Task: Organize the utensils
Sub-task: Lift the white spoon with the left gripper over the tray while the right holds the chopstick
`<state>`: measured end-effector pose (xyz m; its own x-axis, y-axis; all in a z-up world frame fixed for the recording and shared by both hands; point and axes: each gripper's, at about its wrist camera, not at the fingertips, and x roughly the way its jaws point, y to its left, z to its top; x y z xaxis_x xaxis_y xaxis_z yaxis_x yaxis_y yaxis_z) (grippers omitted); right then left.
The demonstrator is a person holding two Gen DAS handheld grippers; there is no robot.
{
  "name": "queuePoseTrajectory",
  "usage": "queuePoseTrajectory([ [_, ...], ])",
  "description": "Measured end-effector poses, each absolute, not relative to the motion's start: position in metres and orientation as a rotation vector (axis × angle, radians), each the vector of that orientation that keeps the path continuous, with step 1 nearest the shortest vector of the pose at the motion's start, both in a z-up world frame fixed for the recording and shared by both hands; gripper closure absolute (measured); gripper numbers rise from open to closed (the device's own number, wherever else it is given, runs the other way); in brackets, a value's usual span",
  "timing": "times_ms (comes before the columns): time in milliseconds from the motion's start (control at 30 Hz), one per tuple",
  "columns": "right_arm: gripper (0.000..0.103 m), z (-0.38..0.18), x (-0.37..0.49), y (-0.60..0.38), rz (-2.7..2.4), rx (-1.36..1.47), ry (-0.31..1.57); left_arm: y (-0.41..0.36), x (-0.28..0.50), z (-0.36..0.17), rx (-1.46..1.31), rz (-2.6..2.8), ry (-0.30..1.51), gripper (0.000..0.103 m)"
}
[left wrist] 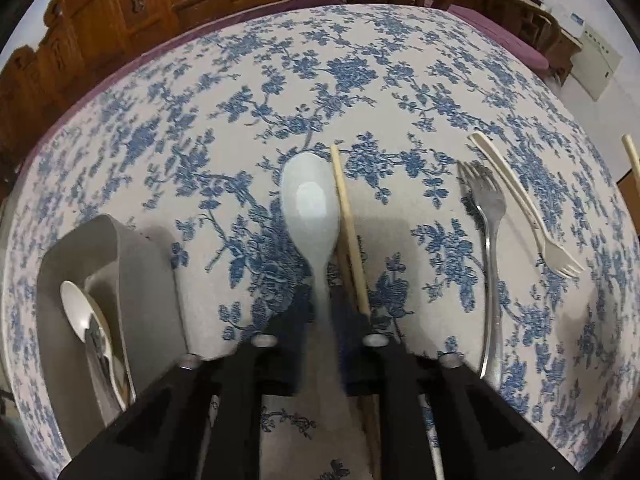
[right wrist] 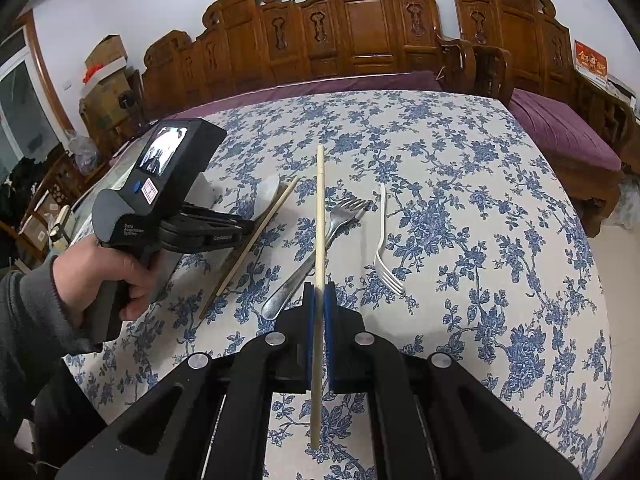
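Observation:
My left gripper (left wrist: pixel 325 305) is shut on the thin handle of a pale ceramic spoon (left wrist: pixel 307 200), whose bowl lies on the cloth pointing away from me. Touching the spoon's right side lies a wooden chopstick (left wrist: pixel 347 228). Further right are a metal fork (left wrist: pixel 489 240) and a white plastic fork (left wrist: pixel 528 210). In the right wrist view my right gripper (right wrist: pixel 319 294) is shut on a second chopstick (right wrist: pixel 320 208), held above the metal fork (right wrist: pixel 348 208). The left gripper (right wrist: pixel 228 227) shows there at the left, over the spoon (right wrist: pixel 269 192).
A grey tray (left wrist: pixel 140 264) at the left holds a white spoon (left wrist: pixel 74 304) and a metal spoon (left wrist: pixel 105 354). A person's hand (right wrist: pixel 100 276) grips the left tool. The table (right wrist: pixel 480 184) has a blue flowered cloth. Carved wooden benches (right wrist: pixel 360 24) with purple cushions stand behind it.

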<state>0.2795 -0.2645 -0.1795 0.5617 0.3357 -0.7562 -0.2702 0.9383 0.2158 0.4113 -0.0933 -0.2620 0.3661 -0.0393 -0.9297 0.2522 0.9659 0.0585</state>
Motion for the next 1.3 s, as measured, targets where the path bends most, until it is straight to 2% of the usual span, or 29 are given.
queuePoseTrajectory([
  [200, 0.097, -0.179, 0.278, -0.262, 0.360, 0.076, 0.906, -0.090, 0.401, -0.248, 0.177, -0.201, 1.150, 0.096],
  [833, 0.097, -0.135, 0.279, -0.215, 0.381, 0.032, 0.847, -0.070, 0.332, -0.144, 0.149, -0.282, 0.959, 0.096],
  [1300, 0.097, -0.120, 0.274, -0.157, 0.428, -0.029, 0.839, -0.009, 0.299, -0.127, 0.124, -0.256, 0.925, 0.096],
])
